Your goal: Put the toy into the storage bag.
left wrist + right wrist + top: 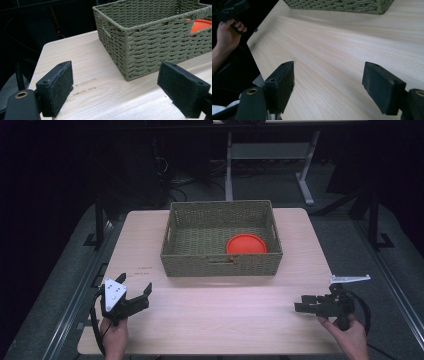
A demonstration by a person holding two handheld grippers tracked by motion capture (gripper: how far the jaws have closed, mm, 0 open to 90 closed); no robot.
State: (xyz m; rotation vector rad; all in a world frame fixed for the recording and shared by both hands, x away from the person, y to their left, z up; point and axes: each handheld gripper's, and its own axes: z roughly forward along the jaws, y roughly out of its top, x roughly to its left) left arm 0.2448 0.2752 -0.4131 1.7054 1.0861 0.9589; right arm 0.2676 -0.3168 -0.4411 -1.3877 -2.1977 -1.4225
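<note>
A woven olive basket [172, 231] stands at the far middle of the light wooden table [220, 305]. Inside it, at the front right, lies an orange round lid or plate [246, 244]; its edge also peeks over the basket wall [140, 42] as the orange plate [201, 25] in the left gripper view. My left gripper [140, 295] hovers at the near left, open and empty, aimed toward the basket. My right gripper [302, 303] sits at the near right, open and empty, pointing left across the table. Its jaws stand wide apart over bare wood [332, 57].
The basket's near corner [352, 6] shows at the top of the right gripper view, with the person's other hand [227, 32] at the far table edge. Dark floor, a metal table frame [265, 155] and stands surround the table.
</note>
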